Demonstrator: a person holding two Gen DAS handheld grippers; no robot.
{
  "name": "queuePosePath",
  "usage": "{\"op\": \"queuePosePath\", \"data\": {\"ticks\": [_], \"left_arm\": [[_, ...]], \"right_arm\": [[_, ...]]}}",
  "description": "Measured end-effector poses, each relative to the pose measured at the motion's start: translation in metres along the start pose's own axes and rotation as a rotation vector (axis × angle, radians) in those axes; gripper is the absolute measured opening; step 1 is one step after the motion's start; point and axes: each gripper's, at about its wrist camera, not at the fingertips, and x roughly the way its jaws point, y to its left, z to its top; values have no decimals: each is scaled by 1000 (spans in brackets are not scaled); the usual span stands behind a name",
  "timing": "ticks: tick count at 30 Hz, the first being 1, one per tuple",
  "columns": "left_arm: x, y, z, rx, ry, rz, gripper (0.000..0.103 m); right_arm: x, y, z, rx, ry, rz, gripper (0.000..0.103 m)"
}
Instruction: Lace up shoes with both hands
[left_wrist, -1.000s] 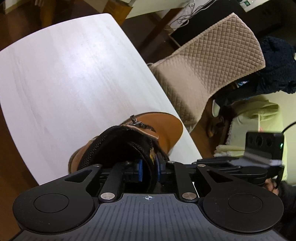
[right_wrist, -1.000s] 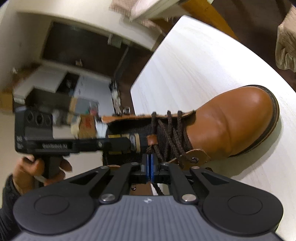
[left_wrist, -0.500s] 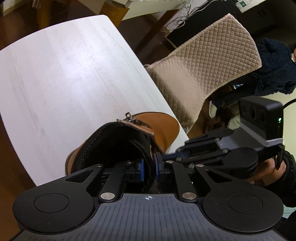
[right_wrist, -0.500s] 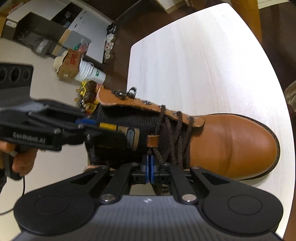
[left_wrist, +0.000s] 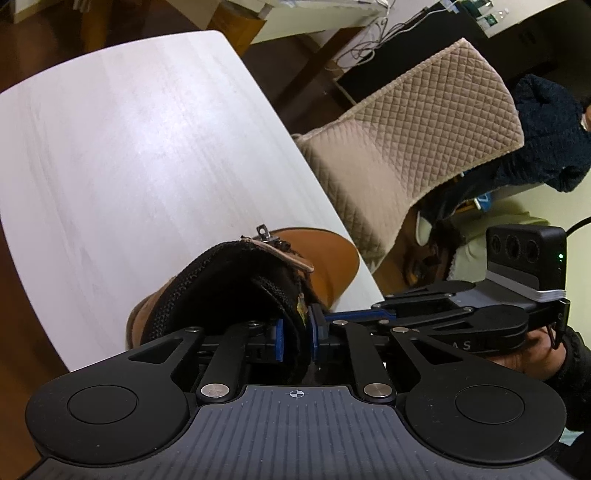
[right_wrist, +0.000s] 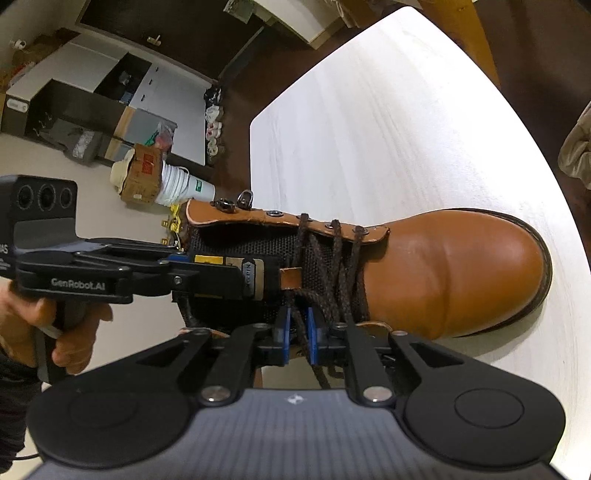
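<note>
My right jaws (right_wrist: 296, 334), clenched a moment ago, now opening, lace (right_wrist: 314, 354) loose between. Left jaws (left_wrist: 295, 338) opening slightly, boot tongue (left_wrist: 291, 332) between. Next eyelet pending.

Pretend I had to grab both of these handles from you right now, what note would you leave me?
Left gripper: its jaws are opening a little, the boot's black tongue between the pads; it steadies the boot.
Right gripper: jaws opening, the dark brown lace running loose between the pads, not pinched.
Boot: tan leather, lying on the white table, toe pointing away from both grippers.
Done: lace crisscrossed through the lower eyelets.
Left: the top eyelets and hooks are bare. Probably regrip the lace end, thread upward, then tie.
</note>
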Motion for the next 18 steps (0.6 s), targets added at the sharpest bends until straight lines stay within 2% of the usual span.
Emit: {"op": "queuePosePath", "data": {"ticks": [4,5,7,11,12,15,18], "left_arm": [[2,3,-4,-8,4,2,12],[3,2,-4,-5,4,4,11],[3,1,-5,2,4,7,10],[4,1,-6,12,9,9,10],[4,1,-6,11,8,5,10],[2,3,-3,-3,-7,-16,13],[5,2,0,6,-8,-9,14]], "right_arm": [[10,3,0,-32,10,12,12],[12,4,0,-42,15,18,6],[12,6,-2,-85,2,20,5],[4,7,1,-91,-89,9,4],[0,6,2,-86,-88,6,5],[0,3,4,-72,-29,6,14],[-14,0,2,-77,-6,-5,14]]}}
